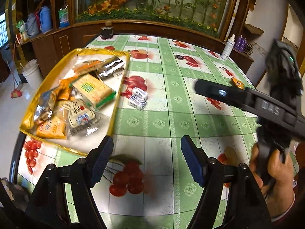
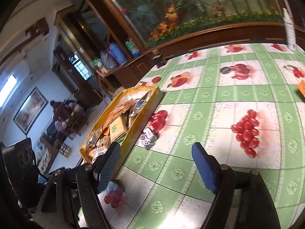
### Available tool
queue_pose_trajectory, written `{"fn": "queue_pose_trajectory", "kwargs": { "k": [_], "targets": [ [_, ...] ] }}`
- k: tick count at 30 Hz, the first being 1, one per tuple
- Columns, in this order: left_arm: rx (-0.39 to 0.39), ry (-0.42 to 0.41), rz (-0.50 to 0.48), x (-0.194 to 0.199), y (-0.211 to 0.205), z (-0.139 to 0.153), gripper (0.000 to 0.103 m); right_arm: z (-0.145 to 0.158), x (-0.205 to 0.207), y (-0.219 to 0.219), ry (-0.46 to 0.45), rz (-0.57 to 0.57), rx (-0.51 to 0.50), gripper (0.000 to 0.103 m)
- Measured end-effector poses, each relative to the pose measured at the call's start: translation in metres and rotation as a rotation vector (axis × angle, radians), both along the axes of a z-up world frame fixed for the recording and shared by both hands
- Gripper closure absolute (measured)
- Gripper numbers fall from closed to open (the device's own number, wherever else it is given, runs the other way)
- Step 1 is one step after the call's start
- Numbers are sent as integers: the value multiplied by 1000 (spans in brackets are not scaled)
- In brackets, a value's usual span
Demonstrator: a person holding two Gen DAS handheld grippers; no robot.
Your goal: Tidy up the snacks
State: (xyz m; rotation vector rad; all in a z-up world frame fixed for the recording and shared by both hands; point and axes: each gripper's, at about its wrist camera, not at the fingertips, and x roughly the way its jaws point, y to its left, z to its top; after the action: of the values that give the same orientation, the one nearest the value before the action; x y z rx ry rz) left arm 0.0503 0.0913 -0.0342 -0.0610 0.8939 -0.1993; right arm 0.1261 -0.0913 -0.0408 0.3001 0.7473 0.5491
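Left wrist view, nearest first: my left tool (image 1: 146, 160) hangs over the worktop (image 1: 171, 126), a surface under a glossy green-and-white checked cloth printed with red fruit. Its two blue-padded fingers stand wide apart and hold nothing.

Just beyond and to the left sits the shallow yellow-rimmed tray (image 1: 119, 95), already carrying several wrapped snacks, among them a green-and-cream cracker packet (image 1: 93, 92). The tray's long side runs away from me, slanting to the right.

Ahead of the left tool, slightly left of centre, the small white packet with dark blue print (image 1: 138, 98) lies on the cloth just beside the tray's right wall but outside it. Its long axis seems to lie roughly along that wall, though blur makes this uncertain.

Farther right, my right tool (image 2: 156, 164) is also spread wide and empty. From its view the packet lies ahead and to the left.

Farthest off, a small orange packet (image 1: 237, 83) rests near the worktop's far right edge, closer to my right tool.

I judge the left tool the nearer one for the white packet.
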Motion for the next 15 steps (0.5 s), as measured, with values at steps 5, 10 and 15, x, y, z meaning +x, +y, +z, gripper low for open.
{"fn": "queue_pose_trajectory", "kwargs": {
  "k": [5,10,15],
  "targets": [
    [-46,40,21,-1,10,-9,30,-11,23,40,22,87,-89,27],
    [-77,55,45,4,23,-13,30,-24,50,86,16,118,-278,33],
    [-83,68,56,9,30,-16,30,-34,61,128,-29,251,-410,34]
  ]
}}
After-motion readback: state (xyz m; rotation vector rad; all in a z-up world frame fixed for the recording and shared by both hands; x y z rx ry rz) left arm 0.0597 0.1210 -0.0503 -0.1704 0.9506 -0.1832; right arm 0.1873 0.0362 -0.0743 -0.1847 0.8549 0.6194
